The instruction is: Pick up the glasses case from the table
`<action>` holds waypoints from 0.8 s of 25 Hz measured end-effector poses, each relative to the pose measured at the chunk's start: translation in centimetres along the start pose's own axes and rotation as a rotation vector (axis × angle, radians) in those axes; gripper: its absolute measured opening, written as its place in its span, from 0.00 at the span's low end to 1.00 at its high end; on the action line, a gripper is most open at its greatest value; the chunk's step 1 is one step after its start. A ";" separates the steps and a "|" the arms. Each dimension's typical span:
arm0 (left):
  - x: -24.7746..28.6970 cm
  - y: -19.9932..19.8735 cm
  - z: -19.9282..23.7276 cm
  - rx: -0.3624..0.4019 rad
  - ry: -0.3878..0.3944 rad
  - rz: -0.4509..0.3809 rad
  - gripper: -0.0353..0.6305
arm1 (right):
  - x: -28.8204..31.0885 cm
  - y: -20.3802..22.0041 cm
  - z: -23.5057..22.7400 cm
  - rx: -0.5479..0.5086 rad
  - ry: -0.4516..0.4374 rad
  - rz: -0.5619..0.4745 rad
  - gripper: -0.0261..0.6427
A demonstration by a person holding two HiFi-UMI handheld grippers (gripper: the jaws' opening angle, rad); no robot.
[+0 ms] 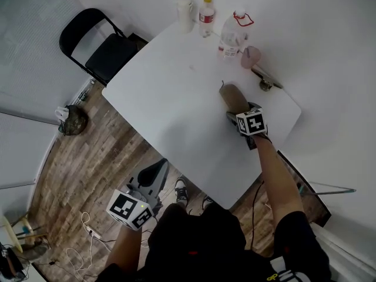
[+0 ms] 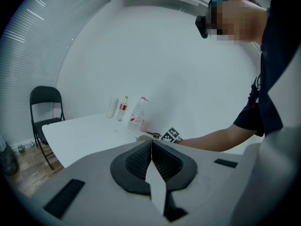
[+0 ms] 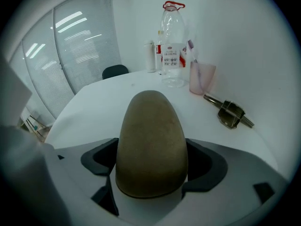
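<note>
The glasses case [image 1: 234,97] is an olive-brown oval shell lying on the white table [image 1: 170,98] near its right side. My right gripper [image 1: 238,113] reaches down over its near end. In the right gripper view the case [image 3: 150,135] fills the gap between the jaws of the right gripper [image 3: 150,166], which stand wide apart, one dark pad [image 3: 99,160] on each flank of it; I see no squeeze on the shell. My left gripper [image 1: 154,176] hangs low off the table's near edge over the floor, and in its own view the left gripper [image 2: 151,158] is shut with nothing in it.
Behind the case stand a pink cup [image 3: 201,77] with a toothbrush, a clear bottle [image 3: 172,46], a smaller bottle [image 1: 206,16] and a white cup [image 1: 185,15]. A bunch of keys [image 3: 231,113] lies to the right. A black chair [image 1: 100,46] stands at the table's far left.
</note>
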State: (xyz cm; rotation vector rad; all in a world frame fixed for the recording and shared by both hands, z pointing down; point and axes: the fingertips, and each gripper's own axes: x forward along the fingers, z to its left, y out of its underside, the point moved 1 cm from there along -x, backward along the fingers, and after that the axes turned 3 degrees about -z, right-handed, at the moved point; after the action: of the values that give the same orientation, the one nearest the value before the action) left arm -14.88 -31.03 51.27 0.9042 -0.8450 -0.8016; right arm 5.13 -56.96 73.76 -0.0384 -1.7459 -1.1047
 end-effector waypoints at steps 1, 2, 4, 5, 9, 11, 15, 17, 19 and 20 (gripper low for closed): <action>0.0 0.0 0.1 -0.001 -0.002 0.002 0.09 | 0.2 0.1 0.1 0.002 -0.005 0.006 0.65; 0.1 0.1 0.2 -0.003 -0.004 0.004 0.09 | 0.3 0.2 0.1 0.006 -0.011 0.010 0.65; 0.3 0.2 0.2 -0.007 -0.003 0.007 0.09 | 0.4 0.2 0.0 0.012 -0.018 0.014 0.65; 0.4 0.3 0.2 -0.009 -0.001 0.009 0.09 | 0.4 0.2 0.0 0.013 -0.016 0.016 0.65; 0.6 0.8 -0.3 -0.013 0.008 0.020 0.09 | 0.2 -0.1 0.0 0.029 0.003 -0.018 0.64; 0.7 0.8 -0.5 -0.011 0.013 0.019 0.09 | -0.4 -0.4 -0.1 0.060 0.005 -0.055 0.62; 0.3 0.4 -0.3 -0.007 0.017 0.007 0.09 | -3.0 -2.2 0.4 0.114 0.005 -0.161 0.61; 0.1 0.1 -0.2 -0.006 0.019 0.002 0.09 | -5.0 -3.6 1.0 0.137 -0.010 -0.237 0.61; 0.0 -0.4 -0.2 -0.005 0.026 -0.005 0.09 | -7.3 -5.3 1.7 0.159 -0.027 -0.316 0.61; -0.1 -0.7 -0.3 -0.001 0.032 -0.012 0.09 | -8.7 -6.2 2.1 0.166 -0.033 -0.358 0.61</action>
State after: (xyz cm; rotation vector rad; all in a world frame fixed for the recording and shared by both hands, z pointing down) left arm -14.81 -31.12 50.55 0.9195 -0.8119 -0.7956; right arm 4.70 -55.24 63.02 0.3728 -1.9154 -1.2111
